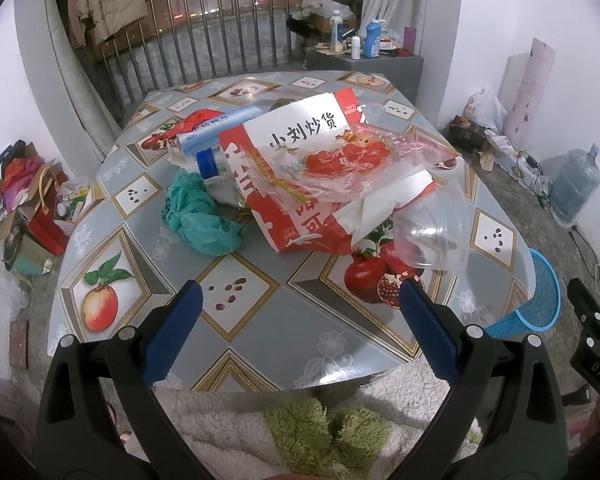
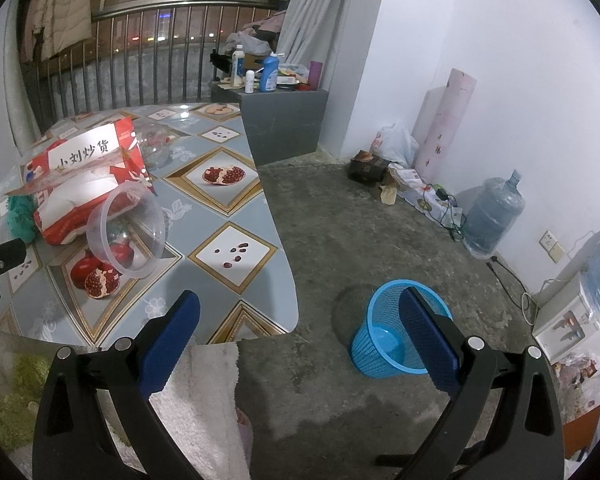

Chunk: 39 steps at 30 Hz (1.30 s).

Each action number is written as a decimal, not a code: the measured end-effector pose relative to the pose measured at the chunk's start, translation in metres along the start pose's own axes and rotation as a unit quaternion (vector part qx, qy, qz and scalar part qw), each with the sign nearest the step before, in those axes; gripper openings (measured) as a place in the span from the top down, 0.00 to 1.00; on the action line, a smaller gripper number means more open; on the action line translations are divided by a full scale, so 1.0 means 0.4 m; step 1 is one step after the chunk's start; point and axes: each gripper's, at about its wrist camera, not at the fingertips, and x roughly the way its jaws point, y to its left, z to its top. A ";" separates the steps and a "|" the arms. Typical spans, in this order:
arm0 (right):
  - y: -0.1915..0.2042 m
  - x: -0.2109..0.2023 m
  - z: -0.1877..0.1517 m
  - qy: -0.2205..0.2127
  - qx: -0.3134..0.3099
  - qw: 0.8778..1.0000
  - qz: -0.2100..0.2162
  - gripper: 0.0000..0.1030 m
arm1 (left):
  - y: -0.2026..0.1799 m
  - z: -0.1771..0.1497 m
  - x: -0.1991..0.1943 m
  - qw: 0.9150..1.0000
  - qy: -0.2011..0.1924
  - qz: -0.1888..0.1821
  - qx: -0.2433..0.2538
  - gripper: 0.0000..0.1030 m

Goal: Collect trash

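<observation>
Both the left gripper (image 1: 300,308) and right gripper (image 2: 300,320) gape wide, grasping nothing. The table (image 1: 260,320) carries one red snack bag (image 1: 300,168), one clear cup (image 2: 126,232) toward its right edge, one teal bag (image 1: 196,216). One blue basket (image 2: 384,344) stands on the floor.

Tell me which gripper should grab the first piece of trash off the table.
Left, probably. The left gripper is open and faces the pile: the teal bag and red snack bag lie straight ahead. The right gripper, also open, points at the floor near the blue basket.
</observation>
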 end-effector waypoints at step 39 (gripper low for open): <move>0.006 0.082 0.009 -0.002 0.135 0.977 0.167 0.06 | 0.058 0.037 -0.011 0.982 -0.046 -0.182 -0.012 0.08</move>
